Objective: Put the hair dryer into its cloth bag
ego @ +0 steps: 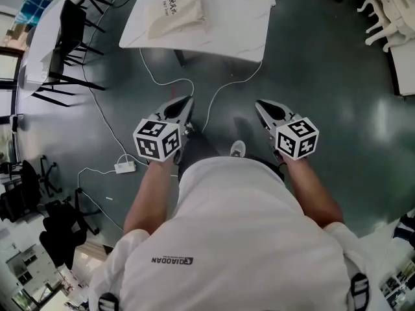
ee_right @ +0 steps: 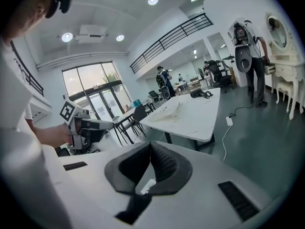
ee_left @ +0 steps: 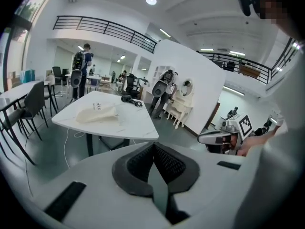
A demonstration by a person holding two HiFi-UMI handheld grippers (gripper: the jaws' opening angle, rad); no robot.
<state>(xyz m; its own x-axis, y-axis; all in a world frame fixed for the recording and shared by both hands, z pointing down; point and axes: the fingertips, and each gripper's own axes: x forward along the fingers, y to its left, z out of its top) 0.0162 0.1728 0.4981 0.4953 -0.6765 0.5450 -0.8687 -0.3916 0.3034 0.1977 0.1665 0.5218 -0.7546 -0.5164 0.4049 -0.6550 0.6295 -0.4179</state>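
Grey polished floor point(ego: 324, 76) takes up most of the head view, with a white marble-patterned tabletop point(ego: 227, 24) at the top centre of the frame; black chairs point(ego: 71, 24) crowd the upper left, and white cables point(ego: 162, 80) trail from under the tabletop to a power strip point(ego: 124, 167) at the left.

Both task things lie on that tabletop, well apart from the person; the cloth bag point(ego: 176, 10) rests flat and pale towards its left part, while a dark object with a coiled cord at the far edge, cut off at the top of the head view, is most likely the hair dryer point(ee_left: 127, 98).

Neither is within reach yet. The left tool point(ego: 189, 101) and the right tool point(ego: 260, 103) are held out at waist height in the middle of the frame, side by side, tips aimed towards the tabletop; a shoe point(ego: 238, 149) shows between them on the floor. Each tool's own view shows its ribbed pads pressed together with nothing between them — closed and empty, a sensible carrying posture while walking up.

The task has not begun in earnest; my judgement is that the approach comes first, then one tool would likely take the bag's mouth while the other fetches the dryer.
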